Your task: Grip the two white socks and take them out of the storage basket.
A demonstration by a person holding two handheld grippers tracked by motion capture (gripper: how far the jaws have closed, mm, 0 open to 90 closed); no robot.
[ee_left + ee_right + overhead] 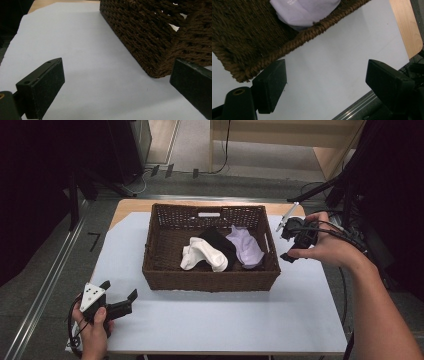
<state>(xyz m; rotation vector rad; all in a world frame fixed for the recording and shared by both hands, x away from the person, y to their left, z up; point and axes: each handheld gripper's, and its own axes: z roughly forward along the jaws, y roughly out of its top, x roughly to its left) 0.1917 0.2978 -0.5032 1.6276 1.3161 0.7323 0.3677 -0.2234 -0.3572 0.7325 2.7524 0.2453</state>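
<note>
Both tongs, left tongs (120,296) and right tongs (286,240), are held wide apart and empty; three socks (220,251) are seen inside the basket (210,281) mid-bench, so no remaining step can be judged.

White-covered table (210,320) carries a wicker basket (210,281).

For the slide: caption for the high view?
Open grippers, left and right, flank a wicker basket of white, black and lilac garments.
</note>
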